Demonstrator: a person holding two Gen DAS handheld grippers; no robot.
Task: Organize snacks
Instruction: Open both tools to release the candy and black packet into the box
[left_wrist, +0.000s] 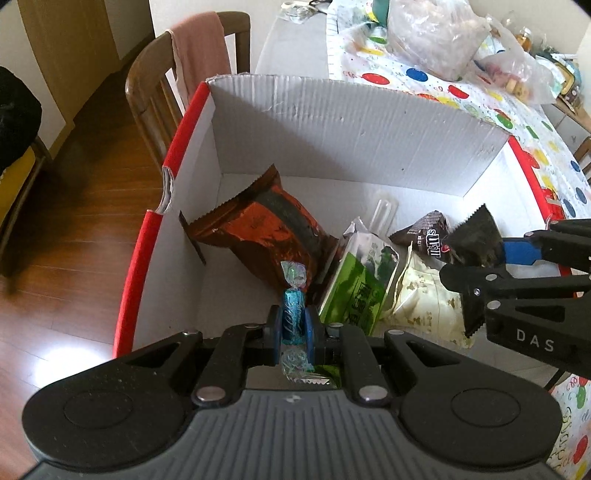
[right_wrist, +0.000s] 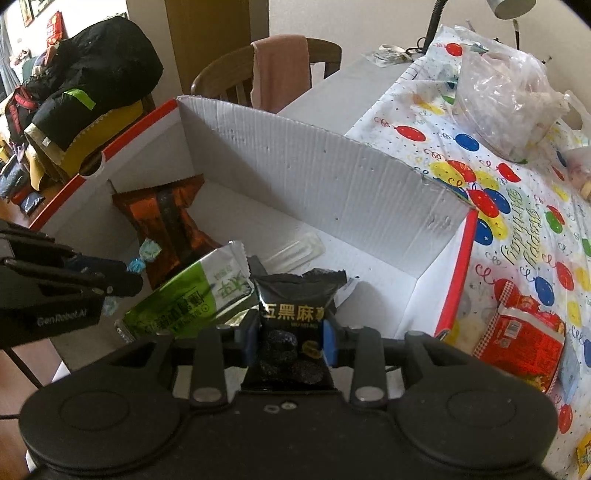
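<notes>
Left gripper (left_wrist: 293, 325) clamps blue candy (left_wrist: 292, 314); right gripper (right_wrist: 290, 338) clamps black packet (right_wrist: 295, 314).

Two wrist fisheyes, both looking down close into one white cardboard box (left_wrist: 332, 122).

The left wrist view faces in from the box's near left, floor at frame left; the right wrist view faces in from near right, balloon tablecloth (right_wrist: 517, 229) at frame right. Both share the box interior, the orange-brown snack bag (left_wrist: 266, 229), the green packet (right_wrist: 184, 295) and the far chair (right_wrist: 280, 55).
</notes>
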